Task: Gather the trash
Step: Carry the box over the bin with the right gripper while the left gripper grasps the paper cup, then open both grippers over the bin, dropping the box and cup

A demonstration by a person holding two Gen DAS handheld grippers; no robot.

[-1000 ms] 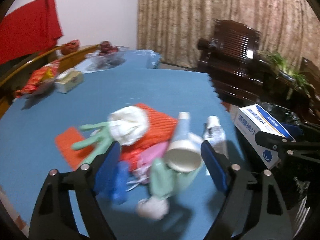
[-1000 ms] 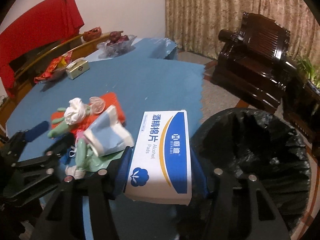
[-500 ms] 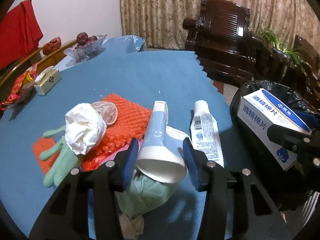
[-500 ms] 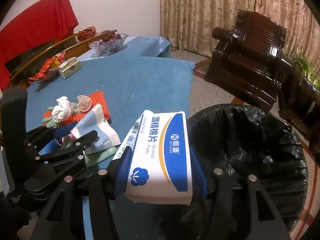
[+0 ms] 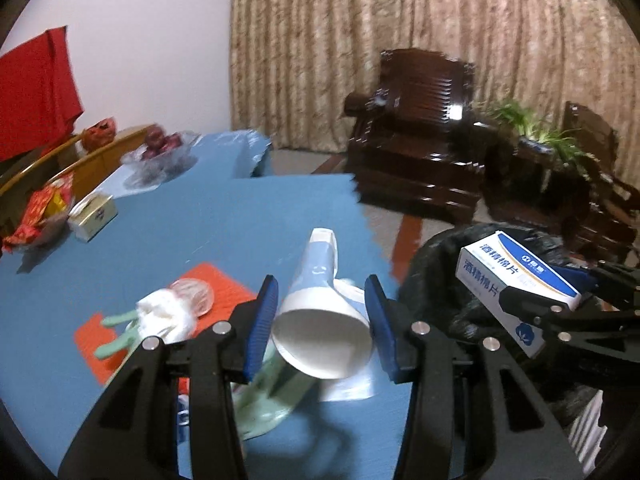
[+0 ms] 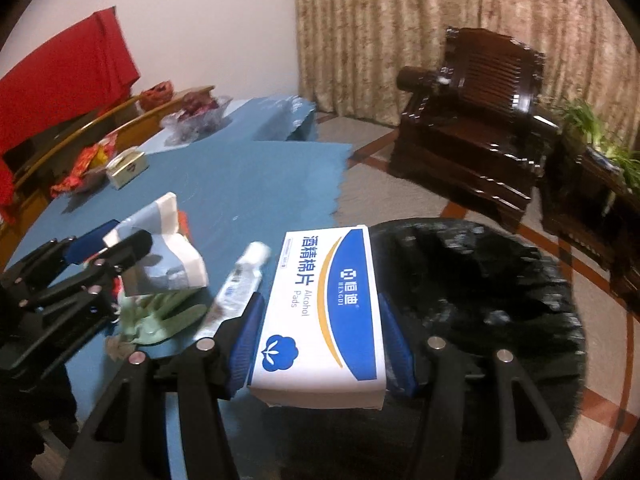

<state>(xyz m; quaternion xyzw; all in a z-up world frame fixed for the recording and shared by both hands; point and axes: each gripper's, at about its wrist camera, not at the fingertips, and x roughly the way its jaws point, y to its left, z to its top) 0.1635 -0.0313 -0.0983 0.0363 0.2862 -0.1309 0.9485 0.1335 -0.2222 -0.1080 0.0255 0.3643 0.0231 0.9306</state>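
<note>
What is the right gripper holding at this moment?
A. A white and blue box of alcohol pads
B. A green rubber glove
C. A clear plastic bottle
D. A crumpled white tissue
A: in the right wrist view, the right gripper has its blue pads pressed against both sides of the box of alcohol pads, beside the black-lined trash bin.

Blue table point(image 5: 248, 216), orange mat point(image 5: 224, 284), perhaps gloves point(image 6: 160, 316)
</note>
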